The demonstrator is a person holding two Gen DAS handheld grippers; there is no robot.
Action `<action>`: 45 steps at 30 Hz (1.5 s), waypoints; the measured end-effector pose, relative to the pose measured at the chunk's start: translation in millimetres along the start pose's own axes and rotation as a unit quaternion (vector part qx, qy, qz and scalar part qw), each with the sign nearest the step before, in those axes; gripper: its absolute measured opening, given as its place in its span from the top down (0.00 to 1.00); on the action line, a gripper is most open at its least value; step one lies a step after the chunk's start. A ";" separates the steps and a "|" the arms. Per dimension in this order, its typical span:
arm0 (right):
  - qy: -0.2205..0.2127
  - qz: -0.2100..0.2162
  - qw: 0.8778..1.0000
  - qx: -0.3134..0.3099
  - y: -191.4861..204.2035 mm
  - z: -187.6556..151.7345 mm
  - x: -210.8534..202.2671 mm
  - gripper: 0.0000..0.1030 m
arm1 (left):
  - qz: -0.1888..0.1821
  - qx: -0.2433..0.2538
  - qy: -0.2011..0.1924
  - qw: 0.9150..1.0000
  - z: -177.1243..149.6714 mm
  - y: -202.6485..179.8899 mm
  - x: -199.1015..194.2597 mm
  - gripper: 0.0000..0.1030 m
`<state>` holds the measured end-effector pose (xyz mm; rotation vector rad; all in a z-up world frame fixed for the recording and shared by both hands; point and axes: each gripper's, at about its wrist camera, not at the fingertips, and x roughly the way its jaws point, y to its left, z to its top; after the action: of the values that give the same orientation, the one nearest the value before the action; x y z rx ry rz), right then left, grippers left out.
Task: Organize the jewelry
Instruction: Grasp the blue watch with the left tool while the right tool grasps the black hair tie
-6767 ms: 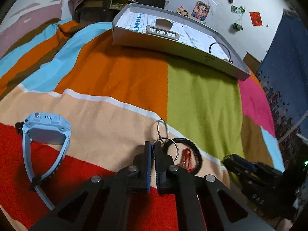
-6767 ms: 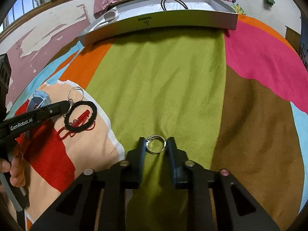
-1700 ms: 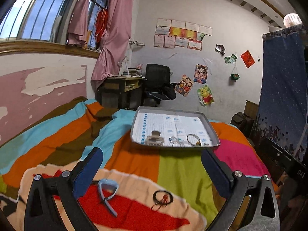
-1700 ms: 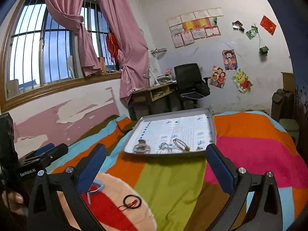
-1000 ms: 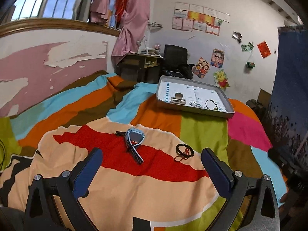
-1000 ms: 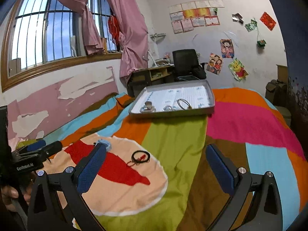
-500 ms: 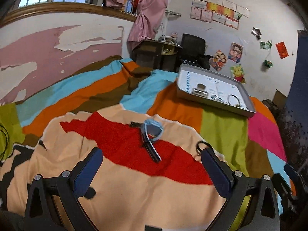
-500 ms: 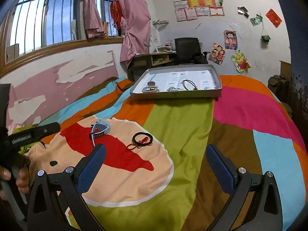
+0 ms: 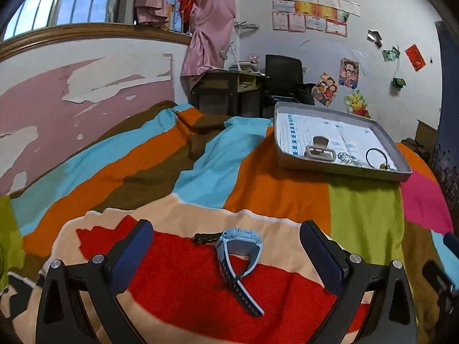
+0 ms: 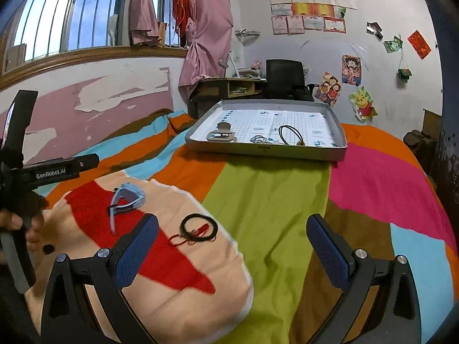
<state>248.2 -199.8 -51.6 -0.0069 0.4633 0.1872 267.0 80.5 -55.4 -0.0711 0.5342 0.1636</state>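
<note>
Covering the bed, a striped blanket, grey tray at twelve o'clock holding rings, left gripper spread wide around the blue watch, right gripper likewise released, only its view showing the black bracelet at eleven o'clock.

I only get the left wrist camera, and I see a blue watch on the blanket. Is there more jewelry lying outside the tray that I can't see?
Observer: Yes. The right wrist view shows a black bracelet with a red tassel lying on the blanket, to the right of the blue watch.
Operator: Is the other gripper holding it?
Observer: No. The right gripper is open and empty. The bracelet lies ahead of its fingers, and nothing touches it.
</note>
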 end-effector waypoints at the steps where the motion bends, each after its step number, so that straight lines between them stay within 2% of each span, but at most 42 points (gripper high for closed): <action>1: 0.001 0.001 1.000 0.001 0.6 1.1 7.7 0.01 | -0.001 0.001 0.003 1.000 -0.8 0.4 4.5 0.00; 7: 0.012 0.012 1.000 0.012 4.1 -0.2 46.0 0.02 | -0.011 0.005 0.016 1.000 -8.0 -0.1 26.3 0.03; 9: 0.021 0.016 0.999 0.019 5.7 -1.7 59.7 0.08 | -0.012 0.003 0.020 1.000 -10.7 -0.6 29.7 0.05; 11: 0.035 0.019 0.999 0.020 8.2 -3.1 72.8 0.25 | -0.015 0.008 0.035 0.999 -15.1 -1.7 36.2 0.14; 13: 0.049 0.026 0.998 0.021 9.4 -5.1 85.4 0.30 | -0.020 0.010 0.053 0.998 -20.4 -1.7 44.0 0.26; 15: 0.065 0.029 0.997 0.017 11.1 -7.2 96.3 0.37 | -0.025 0.007 0.067 0.997 -23.8 -0.6 51.0 0.31; 17: 0.081 0.032 0.996 0.016 11.8 -9.8 105.4 0.48 | -0.026 0.002 0.075 0.997 -26.7 1.0 56.0 0.34; 20: 0.108 0.041 0.993 0.018 12.2 -14.8 117.6 0.57 | -0.030 -0.019 0.091 0.995 -27.5 6.0 63.1 0.41; 22: 0.119 0.046 0.992 0.020 12.7 -15.8 123.0 0.62 | -0.034 -0.038 0.101 0.994 -28.4 11.5 66.7 0.51; 23: 0.123 0.046 0.991 0.020 13.8 -16.7 125.3 0.64 | -0.033 -0.043 0.105 0.993 -28.9 13.4 68.2 0.53; 26: 0.137 0.049 0.989 0.019 16.3 -20.3 134.4 0.68 | -0.033 -0.057 0.118 0.991 -30.7 18.0 72.5 0.62; 31: 0.157 0.055 0.986 0.016 19.7 -24.9 143.3 0.75 | -0.043 -0.064 0.131 0.988 -32.6 18.0 76.9 0.82; 36: 0.168 0.057 0.984 0.018 19.9 -26.8 147.3 0.75 | -0.055 -0.072 0.137 0.986 -31.8 18.5 79.4 0.88; 39: 0.174 0.066 0.982 0.020 20.1 -28.0 149.5 0.79 | -0.062 -0.082 0.142 0.985 -31.2 20.4 80.4 0.91; 45: 0.171 0.086 0.981 0.017 21.7 -28.6 147.3 0.95 | -0.070 -0.067 0.144 0.985 -28.6 11.5 74.6 0.93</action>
<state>360.9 -153.7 -141.9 0.0350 0.8115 0.3508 314.0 98.9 -118.5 -0.2668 0.8047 0.0507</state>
